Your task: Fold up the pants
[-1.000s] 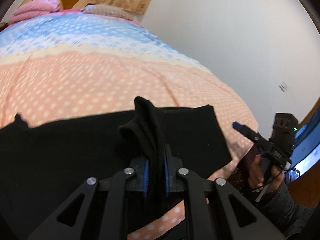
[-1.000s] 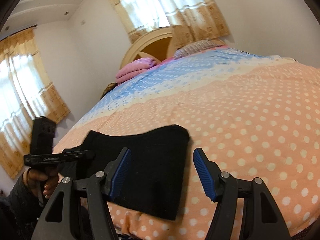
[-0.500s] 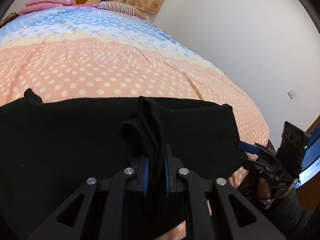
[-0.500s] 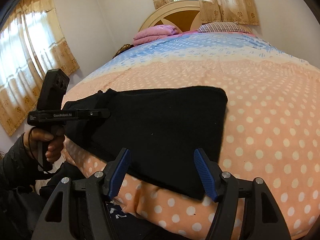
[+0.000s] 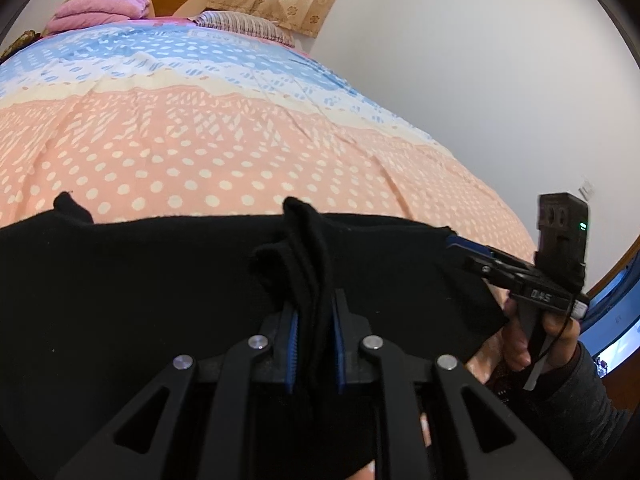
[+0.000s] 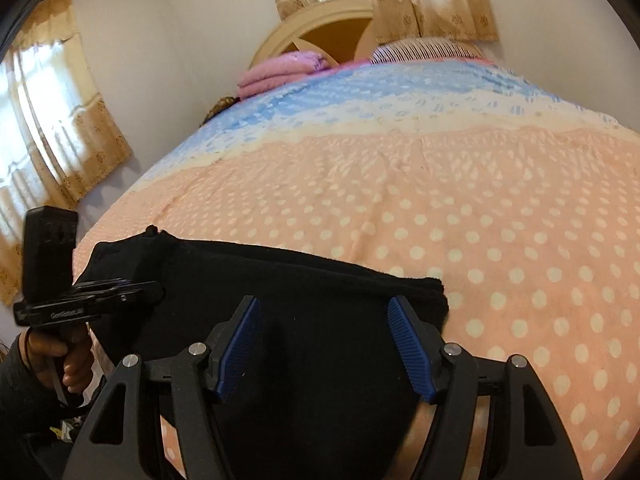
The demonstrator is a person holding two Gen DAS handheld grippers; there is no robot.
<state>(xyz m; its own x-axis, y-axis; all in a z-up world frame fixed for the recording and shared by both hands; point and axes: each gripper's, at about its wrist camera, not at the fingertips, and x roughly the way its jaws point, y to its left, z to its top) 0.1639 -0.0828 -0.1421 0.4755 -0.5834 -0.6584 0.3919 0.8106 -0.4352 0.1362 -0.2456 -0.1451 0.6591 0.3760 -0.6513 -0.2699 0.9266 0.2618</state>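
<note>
Left gripper (image 5: 314, 344) jaws clamp black pants (image 5: 140, 300) fold; right gripper (image 6: 326, 344) jaws wide above pants.

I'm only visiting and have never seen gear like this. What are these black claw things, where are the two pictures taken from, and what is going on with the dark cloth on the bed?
There is no robot here. A person holds a hand-operated two-finger gripper in each hand, and each carries a wide-angle camera looking along its fingers. One picture comes from the left gripper, the other from the right gripper. That is why each view also shows the other tool at its edge, with the hand gripping it. Black pants lie on a bed with a dotted peach and blue bedspread; a folded pink blanket sits at the headboard. The left gripper is shut, pinching a bunch of the pants. The right gripper is open over the pants' edge, holding nothing.
</note>
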